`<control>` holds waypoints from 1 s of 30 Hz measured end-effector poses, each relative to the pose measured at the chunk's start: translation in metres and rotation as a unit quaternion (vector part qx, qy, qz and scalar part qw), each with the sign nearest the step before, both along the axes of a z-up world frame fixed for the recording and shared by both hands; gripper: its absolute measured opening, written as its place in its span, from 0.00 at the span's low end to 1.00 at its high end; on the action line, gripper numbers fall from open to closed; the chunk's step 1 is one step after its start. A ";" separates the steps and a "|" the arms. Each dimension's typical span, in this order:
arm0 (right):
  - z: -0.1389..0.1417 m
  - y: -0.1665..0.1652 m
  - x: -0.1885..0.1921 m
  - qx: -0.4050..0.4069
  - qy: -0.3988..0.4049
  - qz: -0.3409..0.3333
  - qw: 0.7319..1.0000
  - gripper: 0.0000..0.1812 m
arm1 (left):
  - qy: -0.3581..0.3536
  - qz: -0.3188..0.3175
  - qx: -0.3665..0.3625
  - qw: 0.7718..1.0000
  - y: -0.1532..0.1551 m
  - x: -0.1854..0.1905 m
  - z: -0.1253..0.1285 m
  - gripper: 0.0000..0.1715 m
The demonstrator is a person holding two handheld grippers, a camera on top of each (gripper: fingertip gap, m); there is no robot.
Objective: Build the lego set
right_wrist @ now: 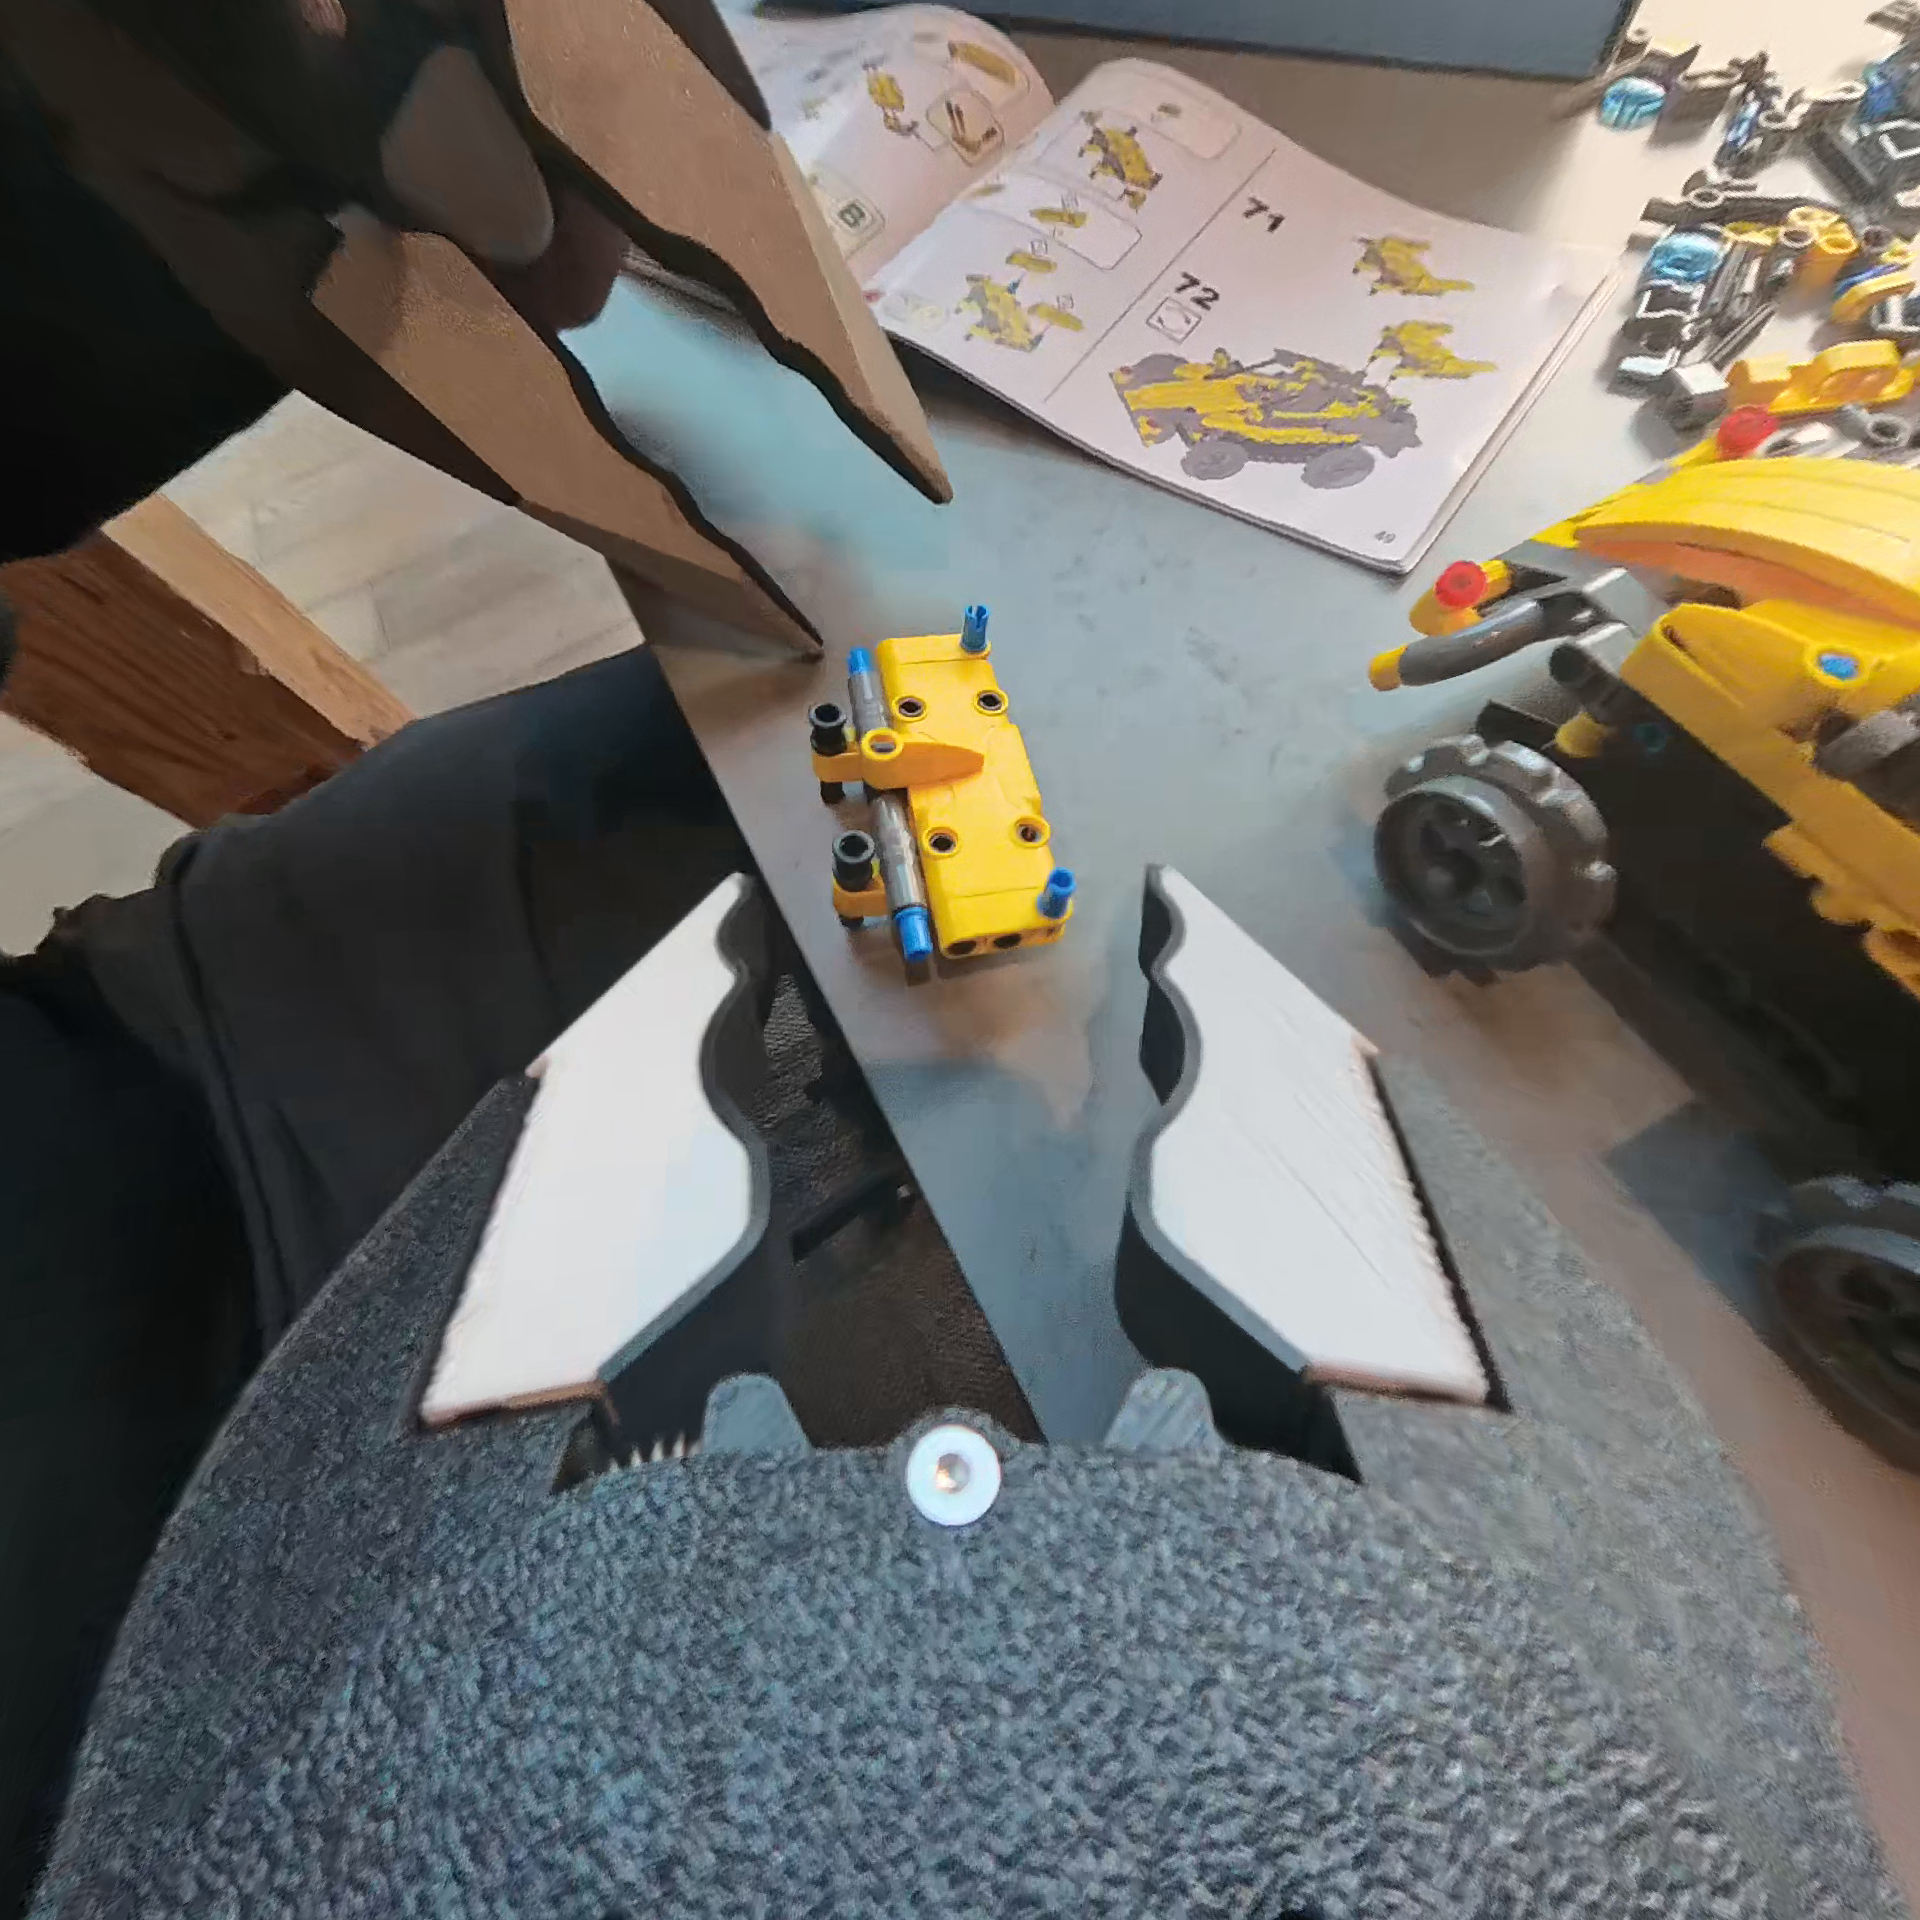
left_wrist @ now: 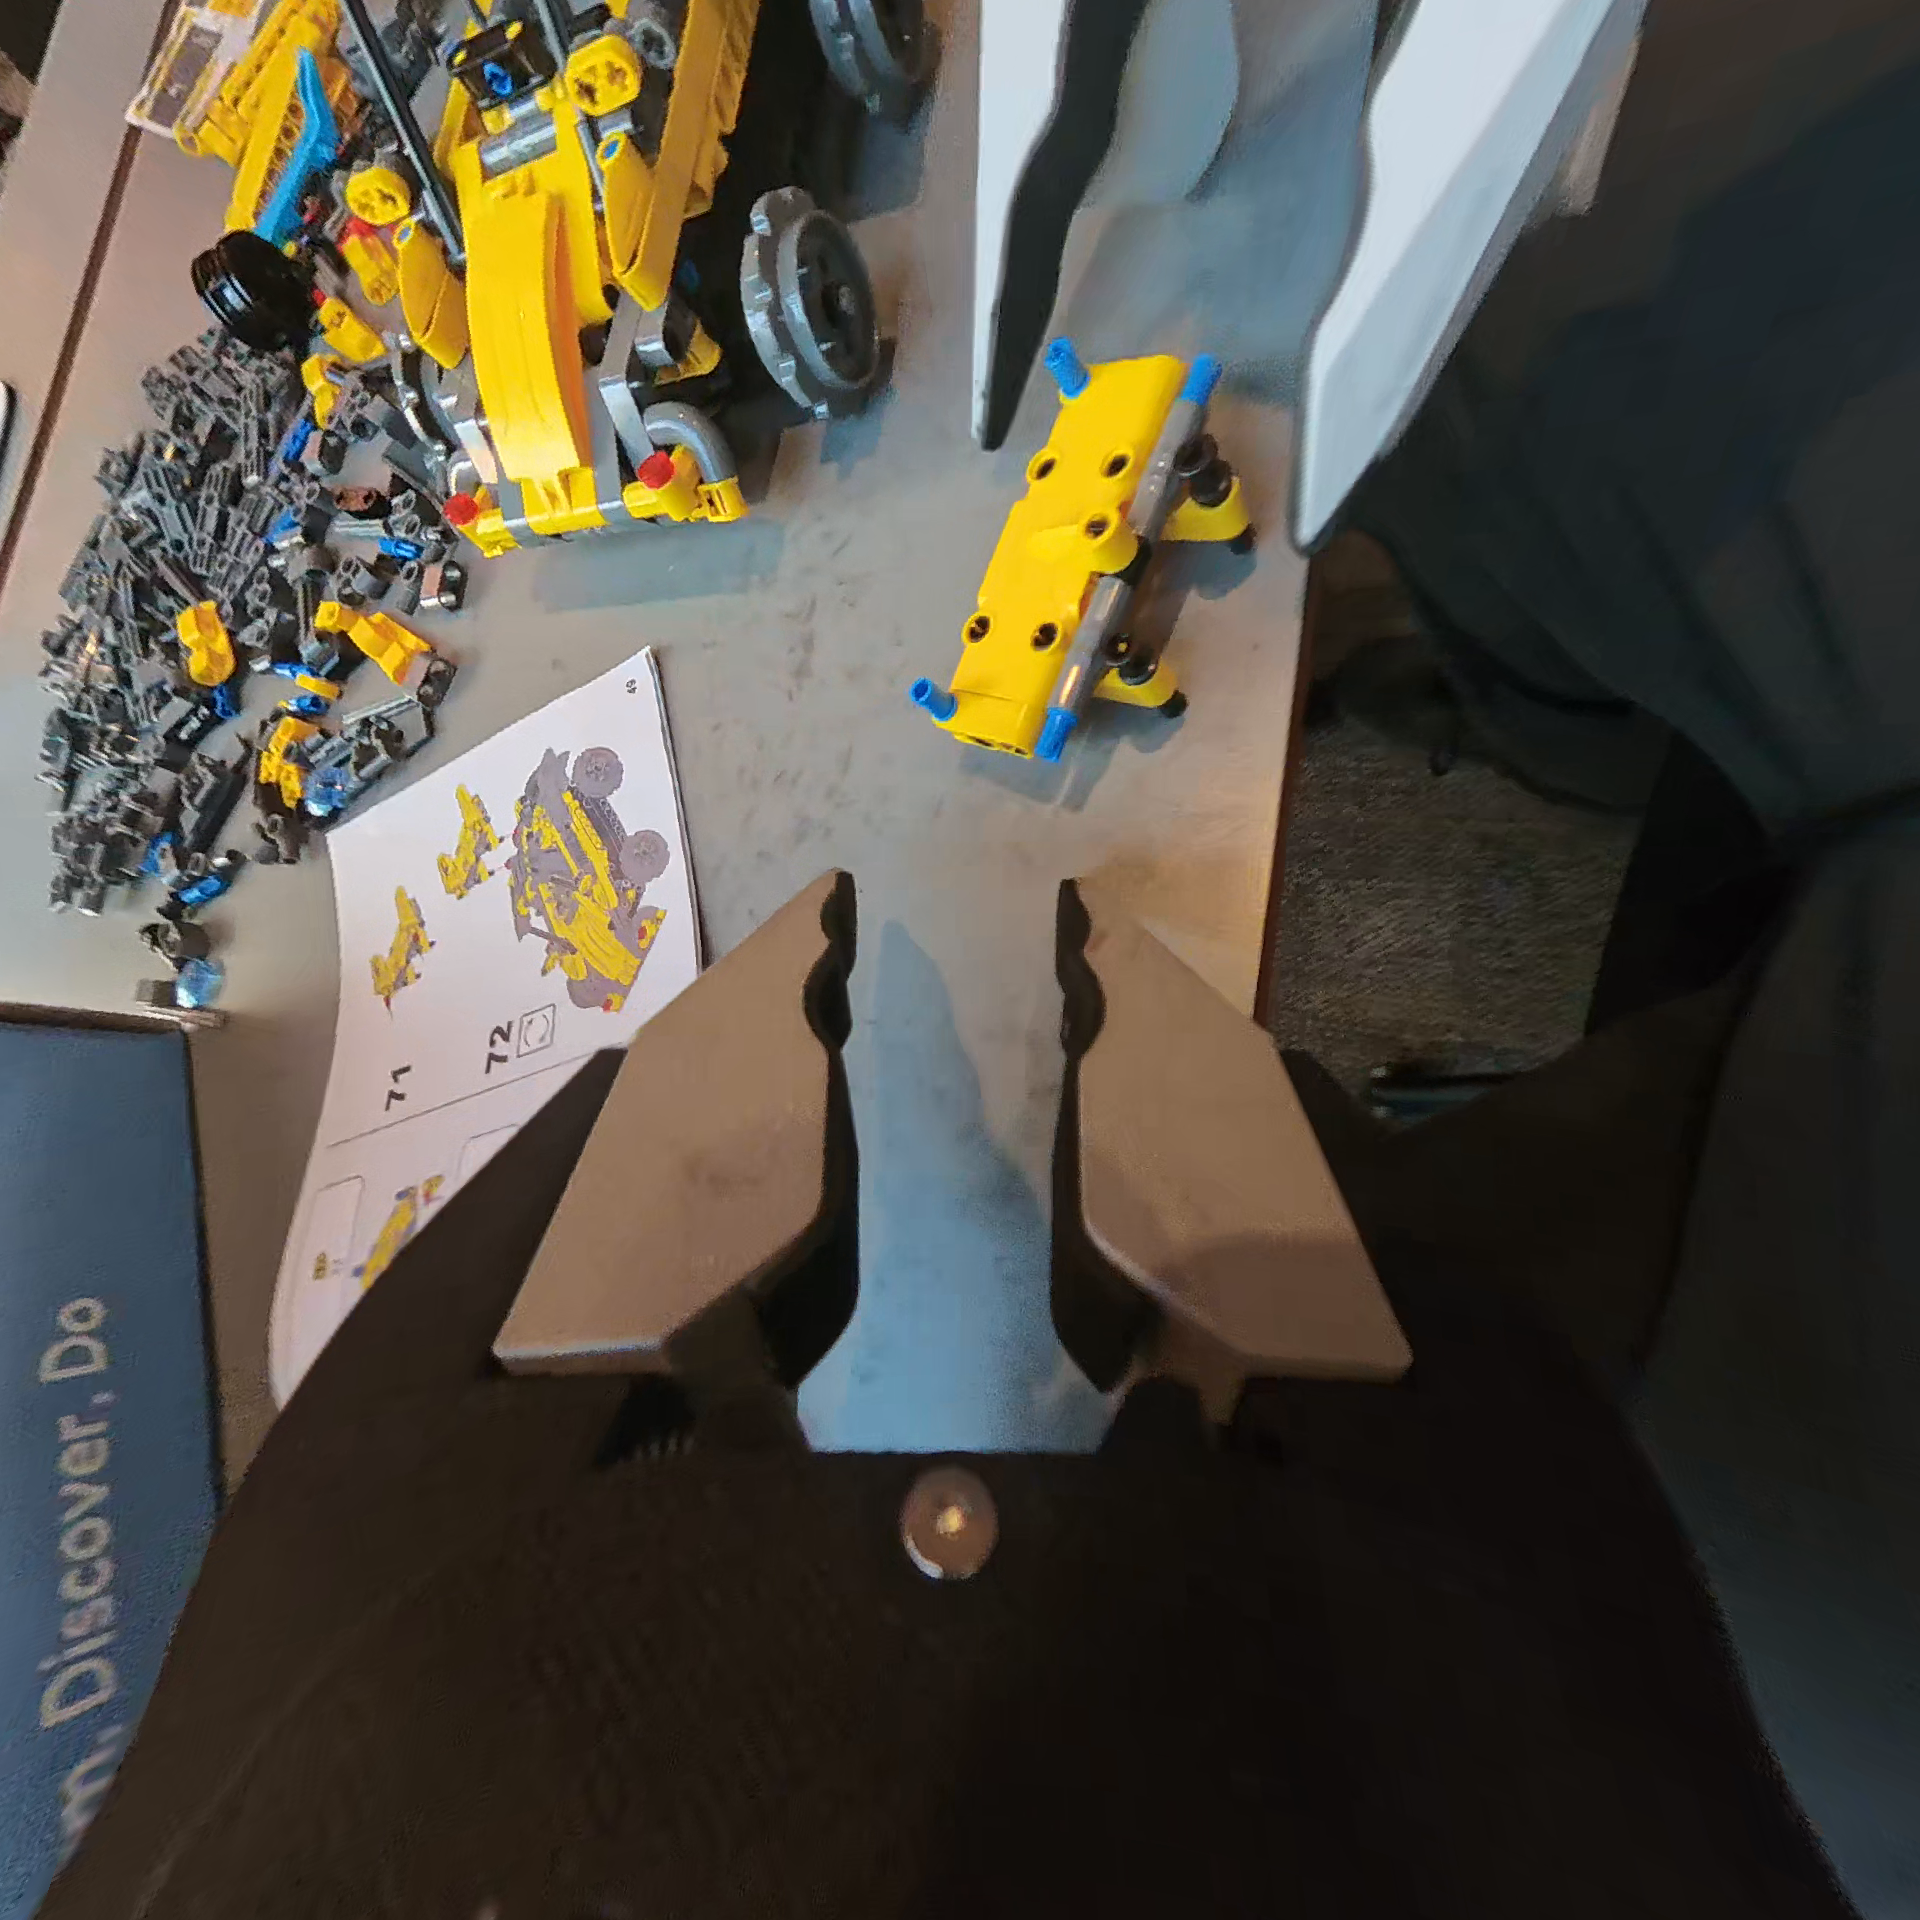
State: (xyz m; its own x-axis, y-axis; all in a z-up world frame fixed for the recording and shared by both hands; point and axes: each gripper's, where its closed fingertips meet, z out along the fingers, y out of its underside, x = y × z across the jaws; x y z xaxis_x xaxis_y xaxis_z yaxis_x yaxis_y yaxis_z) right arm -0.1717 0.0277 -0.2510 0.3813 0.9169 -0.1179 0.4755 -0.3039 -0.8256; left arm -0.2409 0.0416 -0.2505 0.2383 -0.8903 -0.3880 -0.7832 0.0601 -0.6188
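A small yellow block assembly point(right_wrist: 951, 805), fitted with blue pins, black pins and a grey axle, lies flat on the grey table point(right_wrist: 1195, 665), near the table edge. The right gripper point(right_wrist: 951, 920), white-fingered, is spread and empty, just short of the assembly. The left gripper point(left_wrist: 956, 914), brown-fingered, is likewise spread and empty, well apart from it. An open instruction booklet point(left_wrist: 540, 862), loose parts point(left_wrist: 208, 623) and a yellow toy vehicle point(left_wrist: 561, 312) lie beyond.

left claw point(left_wrist: 956, 894) agape, yellow brick assembly point(left_wrist: 1081, 551) ahead
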 end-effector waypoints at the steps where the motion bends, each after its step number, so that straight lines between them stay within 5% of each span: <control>1: -0.001 0.003 -0.001 0.011 -0.006 -0.008 1.000 0.36 | -0.009 0.003 -0.008 1.000 0.000 0.000 0.000 0.21; 3: -0.002 0.004 -0.001 0.021 -0.016 -0.009 1.000 0.26 | -0.022 0.006 -0.018 1.000 0.001 0.001 -0.001 0.20; 12: 0.001 0.030 0.047 0.043 -0.072 -0.074 0.994 0.31 | -0.055 0.023 -0.022 0.998 0.007 0.005 -0.001 0.19; 16: 0.030 0.038 0.068 0.088 -0.069 -0.095 0.989 0.35 | -0.052 0.037 0.013 0.998 0.010 0.012 0.002 0.21; 20: 0.061 0.046 0.099 0.112 -0.033 -0.126 0.985 0.35 | -0.081 0.058 0.087 0.991 0.011 0.030 0.019 0.20; 24: 0.079 0.053 0.130 0.118 0.002 -0.155 0.981 0.42 | -0.152 0.064 0.049 0.985 -0.007 0.071 0.032 0.31; 30: 0.100 0.062 0.154 0.124 0.122 -0.173 0.969 0.46 | -0.132 0.083 0.018 0.988 -0.010 0.083 0.006 0.40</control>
